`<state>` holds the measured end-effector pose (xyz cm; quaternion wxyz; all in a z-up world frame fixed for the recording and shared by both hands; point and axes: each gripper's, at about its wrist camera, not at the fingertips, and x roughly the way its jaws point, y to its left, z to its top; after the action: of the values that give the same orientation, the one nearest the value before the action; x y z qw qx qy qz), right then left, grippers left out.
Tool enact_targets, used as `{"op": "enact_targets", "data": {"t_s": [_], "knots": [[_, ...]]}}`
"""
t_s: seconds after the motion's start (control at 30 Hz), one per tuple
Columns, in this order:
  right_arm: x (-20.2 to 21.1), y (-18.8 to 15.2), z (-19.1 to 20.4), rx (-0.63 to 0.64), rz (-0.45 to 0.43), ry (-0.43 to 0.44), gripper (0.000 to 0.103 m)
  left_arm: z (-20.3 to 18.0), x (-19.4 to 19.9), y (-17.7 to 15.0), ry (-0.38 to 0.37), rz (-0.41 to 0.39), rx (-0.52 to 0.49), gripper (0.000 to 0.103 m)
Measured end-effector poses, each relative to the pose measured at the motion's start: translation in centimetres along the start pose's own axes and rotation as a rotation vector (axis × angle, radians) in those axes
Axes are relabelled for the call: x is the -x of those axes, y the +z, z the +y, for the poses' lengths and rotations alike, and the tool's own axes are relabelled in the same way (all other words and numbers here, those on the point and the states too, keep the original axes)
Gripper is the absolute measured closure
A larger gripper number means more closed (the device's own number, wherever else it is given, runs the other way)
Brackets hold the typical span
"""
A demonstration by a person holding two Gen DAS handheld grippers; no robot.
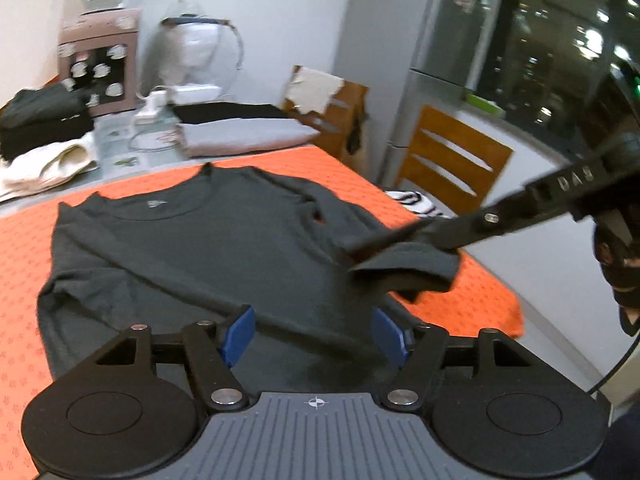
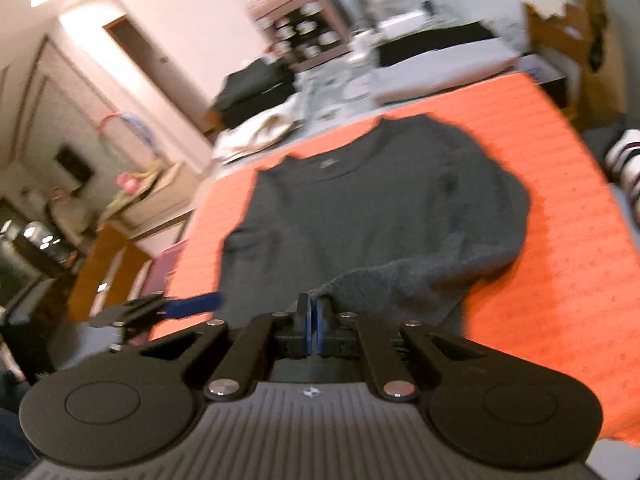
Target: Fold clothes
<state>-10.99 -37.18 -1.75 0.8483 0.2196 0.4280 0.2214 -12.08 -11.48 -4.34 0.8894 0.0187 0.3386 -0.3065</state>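
Shirt sleeve [image 2: 400, 280] — pinched in right fingers [image 2: 322, 312]

Both wrist views, blurred, share shirt [image 1: 208, 248].

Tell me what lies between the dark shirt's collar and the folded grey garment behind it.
Only bare orange tablecloth, then the table's edge. Nothing else sits between the dark shirt and the folded grey garment; the left wrist view shows it best.

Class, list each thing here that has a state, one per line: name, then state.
dark grey long-sleeved shirt: spread flat, neck away, one sleeve end lifted
orange tablecloth: spread under the shirt
right gripper: shut on the sleeve end
left gripper: open, empty
grey garment: folded
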Motion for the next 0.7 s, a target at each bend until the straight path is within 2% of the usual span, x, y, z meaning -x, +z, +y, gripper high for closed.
{"op": "enact_targets", "data": {"t_s": [0.13,0.23,0.5,0.6,0.67,0.7], "knots": [[-1.0,-1.0,2.8,0.036,0.044,0.047,0.099,-0.2,0.9,-0.9,-0.025,-0.014,-0.011,0.033],[-1.5,-1.5,4.3,0.052,0.065,0.069,0.099,0.1,1.7,-1.2,-0.087,-0.043,0.009,0.030],[-1.7,-1.0,4.6,0.046,0.097,0.104,0.099,-0.2,1.9,-1.4,-0.146,-0.069,0.073,0.028],[-2.8,-0.3,4.5,0.066,0.139,0.127,0.099,-0.6,1.2,-1.5,-0.135,-0.069,0.086,0.026],[-3.6,0.2,4.4,0.081,0.169,0.145,0.099,-0.7,0.4,-1.6,-0.091,-0.058,0.111,0.028],[-4.0,0.6,4.2,0.089,0.190,0.160,0.095,-0.7,-0.1,-1.6,-0.067,-0.051,0.123,0.043]]}}
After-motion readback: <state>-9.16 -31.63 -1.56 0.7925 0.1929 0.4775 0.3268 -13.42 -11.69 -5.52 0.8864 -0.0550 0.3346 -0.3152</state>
